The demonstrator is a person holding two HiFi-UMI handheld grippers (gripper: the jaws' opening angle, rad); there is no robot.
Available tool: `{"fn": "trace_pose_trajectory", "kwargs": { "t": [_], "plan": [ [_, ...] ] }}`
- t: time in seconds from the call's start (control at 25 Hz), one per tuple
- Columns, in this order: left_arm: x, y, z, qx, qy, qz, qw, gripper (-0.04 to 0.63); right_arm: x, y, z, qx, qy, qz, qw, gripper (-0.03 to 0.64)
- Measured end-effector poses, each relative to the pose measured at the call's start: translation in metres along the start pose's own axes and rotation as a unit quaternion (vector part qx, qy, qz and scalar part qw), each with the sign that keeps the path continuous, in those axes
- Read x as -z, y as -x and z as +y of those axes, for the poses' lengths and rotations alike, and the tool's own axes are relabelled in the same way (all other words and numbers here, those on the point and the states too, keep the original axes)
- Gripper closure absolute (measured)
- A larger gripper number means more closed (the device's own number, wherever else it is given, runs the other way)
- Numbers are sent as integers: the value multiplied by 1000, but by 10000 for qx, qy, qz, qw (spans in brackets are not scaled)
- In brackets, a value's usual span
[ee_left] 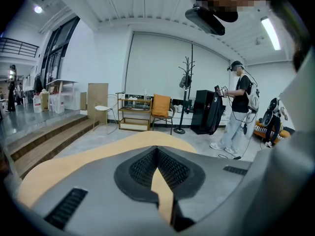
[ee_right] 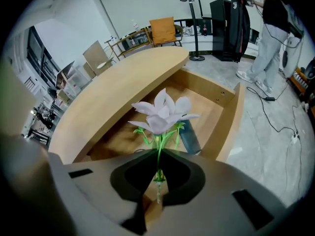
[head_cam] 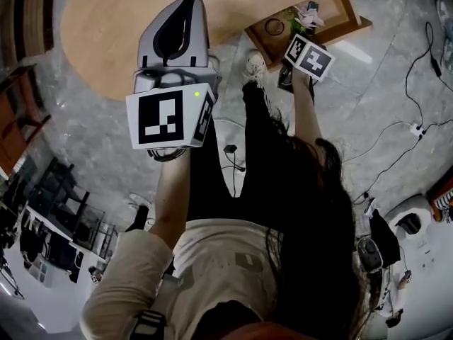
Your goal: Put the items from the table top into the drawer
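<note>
Large hall. White walls (ee_left: 157,63); white panelled ceiling (ee_left: 147,4) with a lit strip light (ee_left: 270,32) and a round spot (ee_left: 37,9). Tall dark-framed windows (ee_left: 58,48) on the left, a railed balcony (ee_left: 17,45) beside them.

Floor (head_cam: 92,133) grey, mottled, stone-like. Broad steps (ee_left: 44,139) at the left.

Along the far wall: low wooden shelf unit (ee_left: 133,114), chair with an orange back (ee_left: 161,107), white chair (ee_left: 105,110), black coat stand (ee_left: 186,82), black cabinet (ee_left: 201,111). A person (ee_left: 239,109) stands near the cabinet.

Black cables (head_cam: 408,83) and a white power strip (head_cam: 416,128) lie on the floor. Light wood table (head_cam: 106,27), rounded edge, in the foreground.
</note>
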State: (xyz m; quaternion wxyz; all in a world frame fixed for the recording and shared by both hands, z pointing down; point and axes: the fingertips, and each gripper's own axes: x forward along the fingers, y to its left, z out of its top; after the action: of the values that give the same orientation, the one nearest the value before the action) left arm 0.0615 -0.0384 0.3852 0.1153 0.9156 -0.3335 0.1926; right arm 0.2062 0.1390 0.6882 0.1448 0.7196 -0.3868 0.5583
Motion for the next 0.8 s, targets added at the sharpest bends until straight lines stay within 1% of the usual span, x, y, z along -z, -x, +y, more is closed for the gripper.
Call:
{"fn": "trace_pose_trajectory", "kwargs": {
  "t": [0.12,0.16,0.24,0.32,0.52,0.68,0.76,0.8],
  "plan": [
    [0,2,2,-31,10,-17,10000,589,3,-1,-2,158,201,103,9996,589],
    [1,2,2,-36,17,-18,10000,589,3,-2,-3,202,254,91,9994,572],
    [3,3,0,-35,25,-8,10000,589,2,-4,-3,196,322,48,9993,474],
    [5,4,-1,-31,32,6,10000,589,3,-5,-3,155,353,46,9992,453],
    [3,10,-3,-13,48,-39,10000,589,5,2,-1,133,302,20,9995,449],
    [-2,14,0,-67,136,-135,9998,589,1,13,3,177,320,-12,9993,449],
    [-12,20,1,-94,191,-213,9995,589,-9,30,10,218,358,-167,9990,451],
    [-20,24,2,-112,234,-279,9993,589,-20,42,14,241,383,-321,9985,454]
  ]
}}
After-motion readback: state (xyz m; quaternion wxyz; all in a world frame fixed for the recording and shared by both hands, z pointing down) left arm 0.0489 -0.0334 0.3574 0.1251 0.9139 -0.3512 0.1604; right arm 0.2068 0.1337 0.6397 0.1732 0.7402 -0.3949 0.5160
